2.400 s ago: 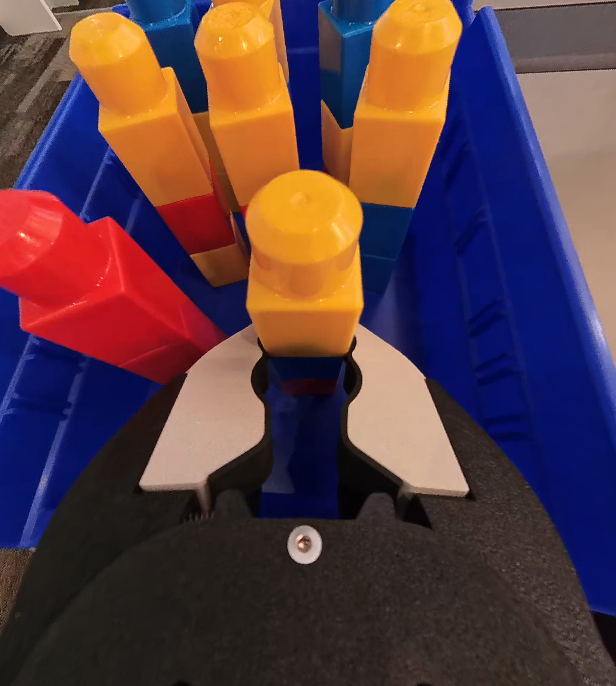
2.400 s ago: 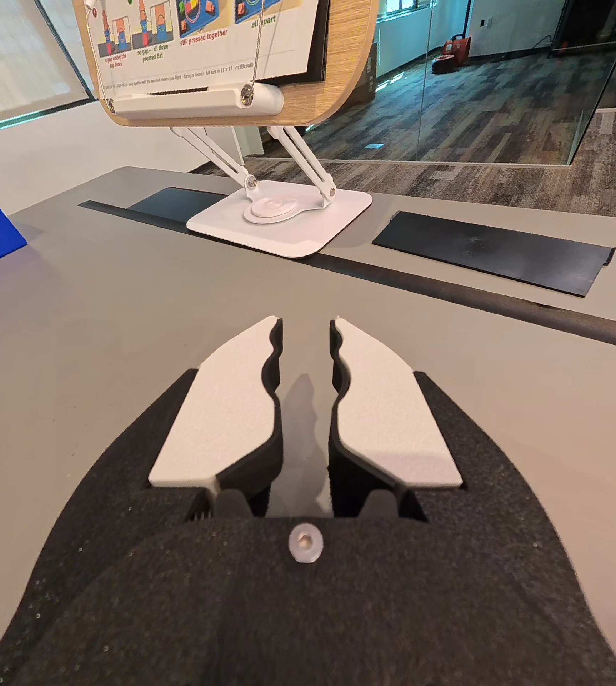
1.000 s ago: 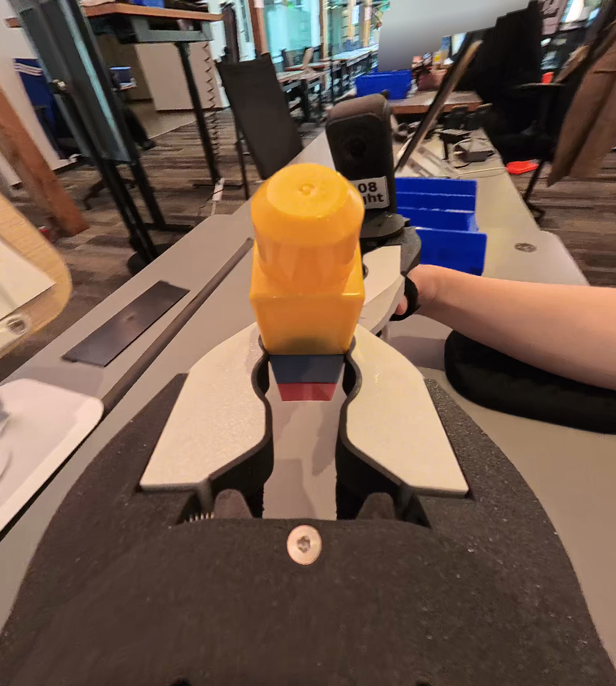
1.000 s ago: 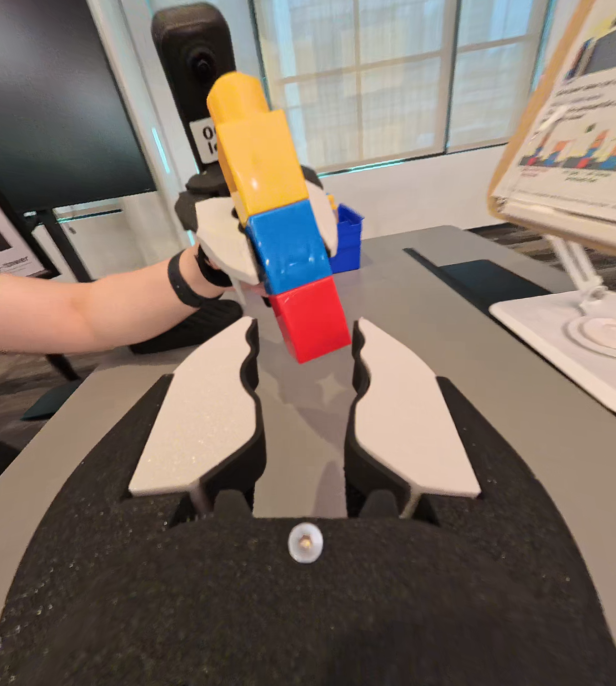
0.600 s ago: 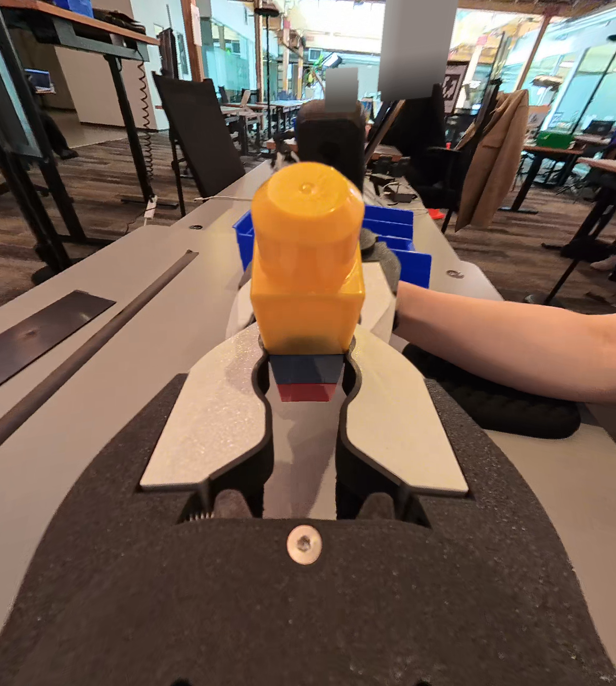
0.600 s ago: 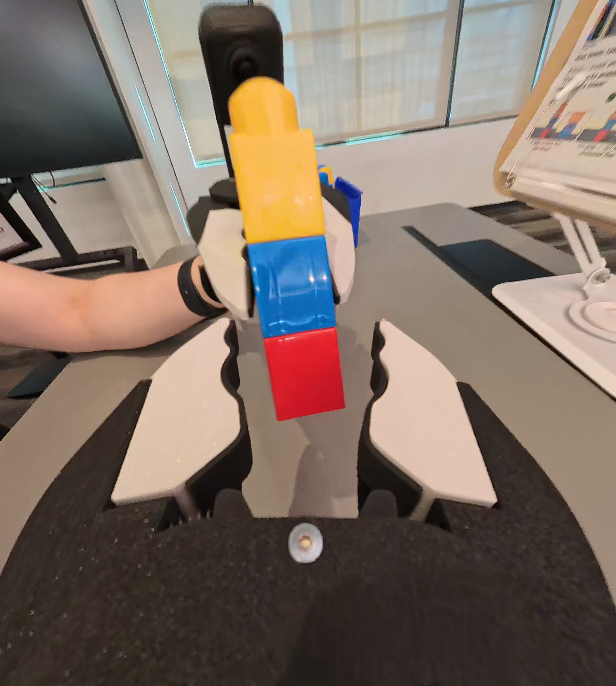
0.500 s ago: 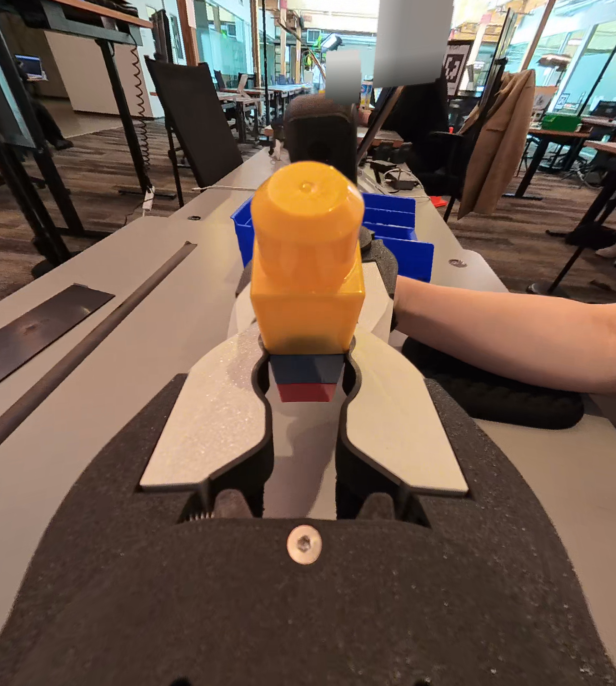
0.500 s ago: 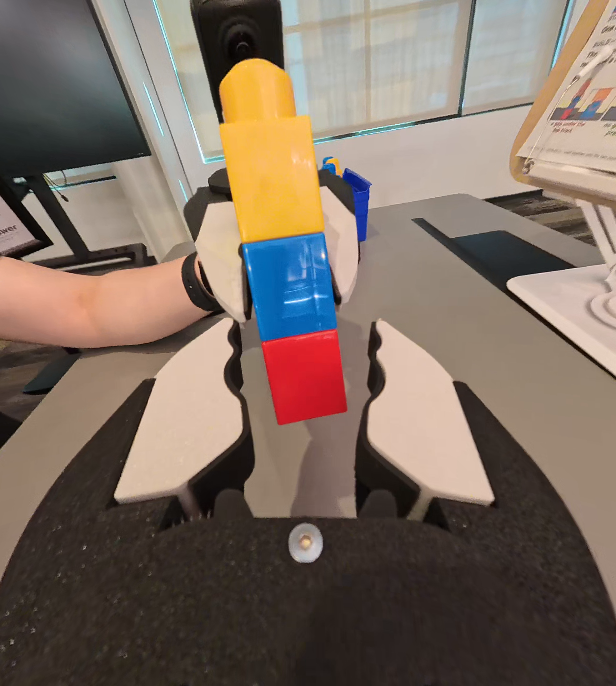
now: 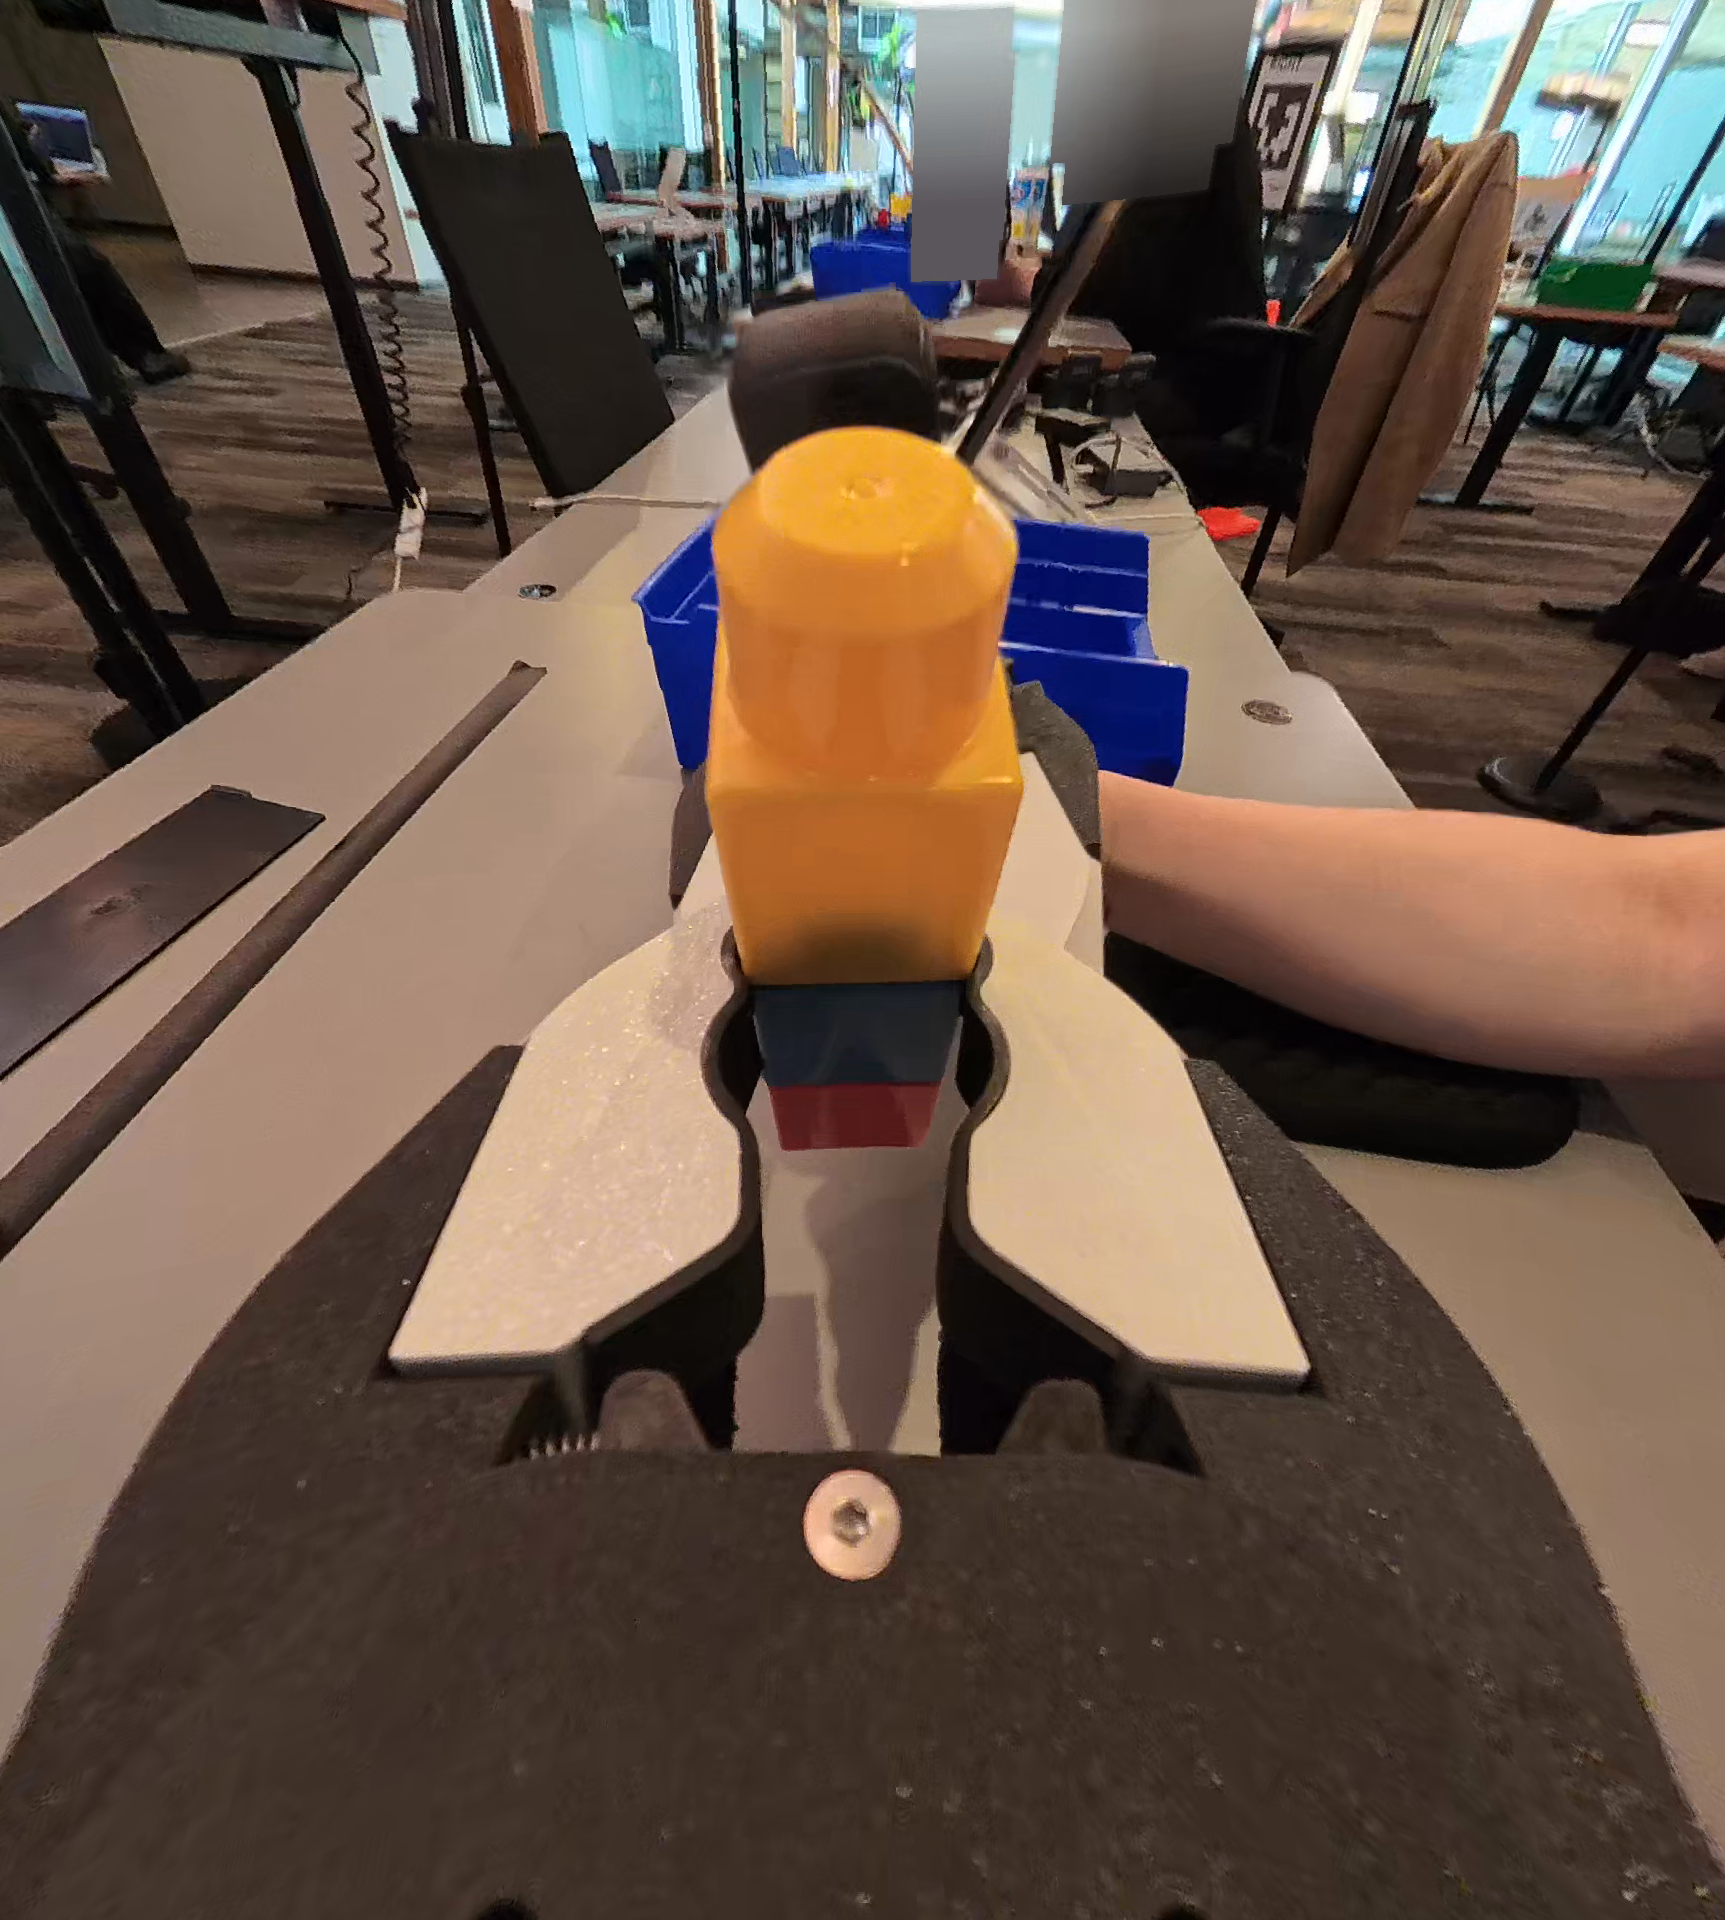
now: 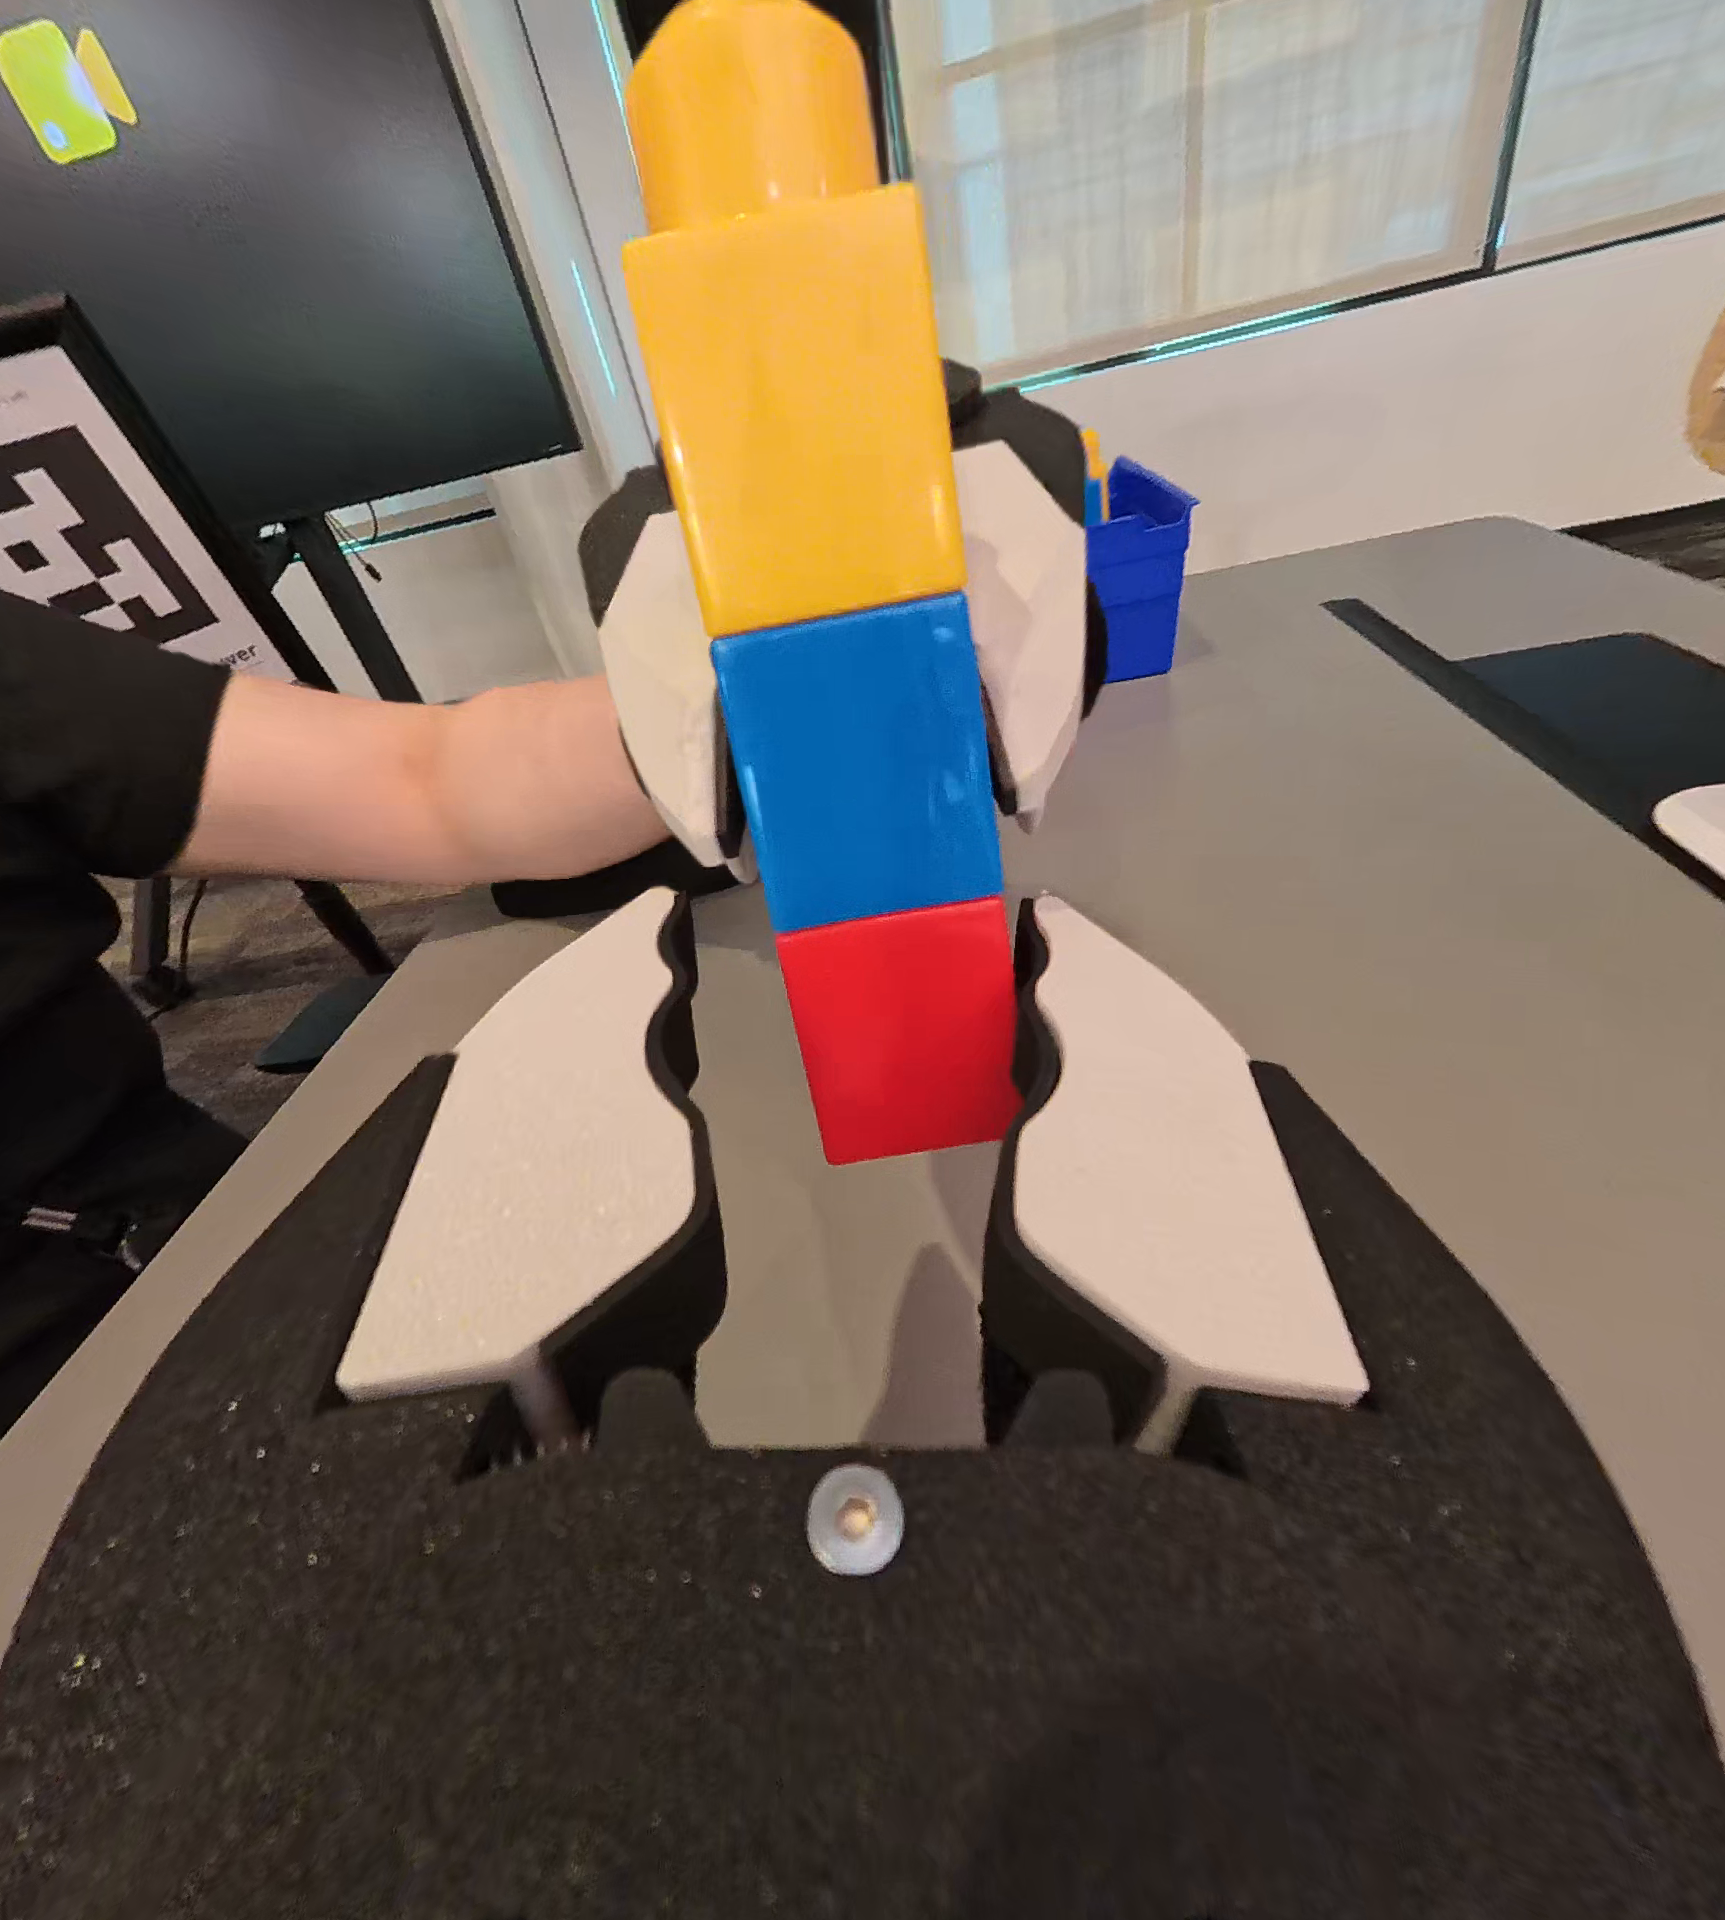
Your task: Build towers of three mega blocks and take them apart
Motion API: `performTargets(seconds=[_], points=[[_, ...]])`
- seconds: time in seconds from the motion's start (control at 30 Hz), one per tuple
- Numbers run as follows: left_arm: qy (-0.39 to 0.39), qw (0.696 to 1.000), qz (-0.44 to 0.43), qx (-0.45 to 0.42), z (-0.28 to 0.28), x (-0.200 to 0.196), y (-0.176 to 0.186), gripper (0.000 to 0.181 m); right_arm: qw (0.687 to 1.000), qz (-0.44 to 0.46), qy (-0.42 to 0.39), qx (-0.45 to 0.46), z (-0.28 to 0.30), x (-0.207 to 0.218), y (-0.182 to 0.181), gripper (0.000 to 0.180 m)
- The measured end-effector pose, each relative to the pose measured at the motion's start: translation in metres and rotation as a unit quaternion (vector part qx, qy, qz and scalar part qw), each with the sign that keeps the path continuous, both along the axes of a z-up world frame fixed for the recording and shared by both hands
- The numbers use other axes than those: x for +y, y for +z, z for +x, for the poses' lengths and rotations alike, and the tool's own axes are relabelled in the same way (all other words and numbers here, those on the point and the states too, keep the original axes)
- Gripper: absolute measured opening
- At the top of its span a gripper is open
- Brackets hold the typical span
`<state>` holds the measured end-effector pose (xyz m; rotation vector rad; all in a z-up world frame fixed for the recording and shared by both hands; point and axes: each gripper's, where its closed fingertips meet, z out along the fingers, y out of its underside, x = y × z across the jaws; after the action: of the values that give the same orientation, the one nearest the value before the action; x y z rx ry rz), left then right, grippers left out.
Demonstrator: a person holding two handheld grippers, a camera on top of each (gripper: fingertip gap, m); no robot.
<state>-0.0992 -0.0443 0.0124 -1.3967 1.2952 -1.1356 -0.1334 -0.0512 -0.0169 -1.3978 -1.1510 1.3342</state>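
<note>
Left hand-held gripper is clamped onto a three-block tower: yellow block on top, blue block in the middle, red block at the bottom. The pinch lands on the blue one, so the whole stack hangs in the air above the desk, tilted a bit in the right wrist view. The right hand-held gripper faces it with its jaws spread wide; the red block sits between the fingertips, the right one just about touching it and a clear gap on the other side. Not actually gripping anything.

The desk is plain grey, with a dark groove running along it and a flat black panel set into the top. A blue bin sits farther down the desk behind the tower, another blue bin shows in the right wrist view, and a black padded rest lies under the person's forearm.

The room looks like an open office: a dark screen on a stand, big windows, wood-look flooring, a black chair and a tan coat hanging up.
</note>
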Motion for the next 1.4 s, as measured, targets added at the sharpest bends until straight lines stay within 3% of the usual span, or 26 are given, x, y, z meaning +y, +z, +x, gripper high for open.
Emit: performTargets(seconds=[0.37, 0.63, 0.7, 0.93, 1.27, 1.4], points=[[-0.003, 0.995, -0.060, -0.074, -0.015, -0.001, -0.018, 0.035, 0.999, -0.026, 0.007, -0.037, -0.020, -0.003, -0.030, 0.053], [-0.004, 0.993, -0.081, -0.085, -0.019, 0.000, -0.020, 0.036, 0.999, -0.035, 0.011, -0.039, -0.024, -0.003, -0.034, 0.048], [-0.010, 0.993, -0.083, -0.083, -0.018, -0.001, -0.019, 0.036, 0.998, -0.032, 0.009, -0.048, -0.023, -0.001, -0.036, 0.037], [-0.018, 0.991, -0.102, -0.089, -0.023, 0.000, -0.018, 0.036, 0.998, -0.033, 0.008, -0.060, -0.022, -0.001, -0.035, 0.036], [0.002, 0.990, -0.105, -0.097, -0.023, 0.002, -0.010, 0.060, 0.997, -0.046, 0.005, -0.058, -0.017, 0.000, -0.027, 0.035], [0.005, 0.990, -0.106, -0.095, -0.019, 0.001, -0.013, 0.055, 0.996, -0.039, 0.012, -0.075, -0.021, -0.003, -0.032, 0.035]])
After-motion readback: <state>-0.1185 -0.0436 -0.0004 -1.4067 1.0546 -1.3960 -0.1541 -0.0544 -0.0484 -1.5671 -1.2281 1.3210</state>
